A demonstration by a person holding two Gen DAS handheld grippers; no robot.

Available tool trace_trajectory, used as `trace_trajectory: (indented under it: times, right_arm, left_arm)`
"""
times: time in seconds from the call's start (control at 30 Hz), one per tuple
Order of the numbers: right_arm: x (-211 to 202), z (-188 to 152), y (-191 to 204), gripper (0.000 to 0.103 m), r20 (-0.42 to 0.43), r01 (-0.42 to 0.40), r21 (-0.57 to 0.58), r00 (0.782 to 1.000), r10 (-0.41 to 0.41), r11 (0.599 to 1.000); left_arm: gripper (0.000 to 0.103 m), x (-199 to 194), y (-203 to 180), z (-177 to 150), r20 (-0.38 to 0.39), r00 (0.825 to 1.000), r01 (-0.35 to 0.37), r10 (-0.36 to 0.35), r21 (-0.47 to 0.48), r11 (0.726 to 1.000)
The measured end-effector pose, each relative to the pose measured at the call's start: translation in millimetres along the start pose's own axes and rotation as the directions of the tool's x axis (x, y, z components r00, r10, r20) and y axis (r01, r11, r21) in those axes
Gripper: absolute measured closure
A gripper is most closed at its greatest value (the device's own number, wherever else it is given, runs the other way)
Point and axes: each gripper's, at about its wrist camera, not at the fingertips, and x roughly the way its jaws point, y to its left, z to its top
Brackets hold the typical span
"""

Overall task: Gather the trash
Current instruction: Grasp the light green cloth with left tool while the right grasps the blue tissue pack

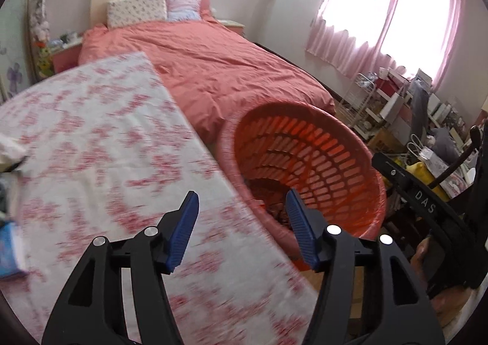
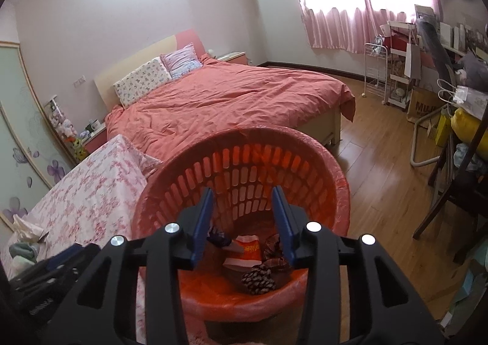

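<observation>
The trash, a pine cone (image 2: 258,279) and an orange wrapper (image 2: 248,250) among scraps, lies in the bottom of the red basket (image 2: 341,192), which stands on the floor at the tabletop's (image 1: 91,137) edge. The right gripper (image 2: 242,219) hangs over the basket, fingers partly apart and empty; the left gripper (image 1: 241,229), at the basket's 8 o'clock, is wider and empty. This looks like a drop-off step; next calls for fetching leftovers near the tabletop's 9 o'clock edge.
</observation>
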Motion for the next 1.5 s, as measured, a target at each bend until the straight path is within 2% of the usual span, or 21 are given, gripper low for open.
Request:
trace_trajectory:
  times: [0.2,0.37,0.53,0.67,0.8,0.9,1.0,1.2,1.27,1.37,1.5]
  right_arm:
    - [-15.3,-5.0,33.8,0.061,-0.002,-0.038,-0.064,0.999,0.038,0.997]
    - [-25.7,-14.9,71.1,0.060,-0.021,-0.084,-0.133,0.996,0.082,0.988]
    - [-34.6,-31.6,112.6,0.060,-0.055,-0.147,-0.194,0.989,0.139,0.970]
    - [-39.6,-48.1,140.7,0.060,-0.088,-0.190,-0.236,0.981,0.174,0.953]
    - [-42.5,-64.0,163.4,0.060,-0.119,-0.219,-0.280,0.974,0.193,0.934]
    - [-43.1,-71.2,172.9,0.060,-0.135,-0.229,-0.299,0.971,0.196,0.926]
    - [-45.0,-76.0,177.8,0.060,-0.143,-0.229,-0.310,0.971,0.193,0.923]
    - [-46.1,-79.7,182.6,0.060,-0.155,-0.227,-0.321,0.970,0.186,0.919]
    - [-46.4,-80.5,184.6,0.060,-0.158,-0.229,-0.325,0.970,0.187,0.918]
    - [-49.1,-82.4,189.2,0.060,-0.160,-0.237,-0.335,0.968,0.193,0.912]
    - [-52.3,-86.5,202.1,0.059,-0.169,-0.258,-0.349,0.963,0.210,0.901]
  left_arm:
    - [0.042,-37.3,37.3,-9.7,0.044,0.996,-0.082,0.083,-0.033,0.996]
    - [0.041,-68.4,76.2,-19.6,0.082,0.981,-0.170,0.177,-0.086,0.982]
    - [0.041,-96.0,125.0,-34.4,0.097,0.958,-0.254,0.272,-0.165,0.953]
    - [0.041,-111.8,167.0,-46.0,0.081,0.938,-0.309,0.336,-0.240,0.920]
    - [0.041,-115.9,195.5,-53.0,0.067,0.934,-0.318,0.350,-0.288,0.903]
    - [0.042,-110.8,204.0,-53.3,0.049,0.942,-0.302,0.331,-0.306,0.903]
    - [0.048,-107.1,204.9,-52.4,0.046,0.948,-0.287,0.314,-0.298,0.911]
    - [0.070,-87.3,201.4,-45.6,0.014,0.952,-0.291,0.305,-0.264,0.920]
    - [0.093,-83.1,203.7,-45.5,0.005,0.951,-0.297,0.309,-0.263,0.918]
    - [0.098,-92.9,206.0,-46.9,0.028,0.956,-0.274,0.293,-0.275,0.921]
    - [0.099,-121.6,208.9,-51.2,0.073,0.953,-0.263,0.293,-0.278,0.924]
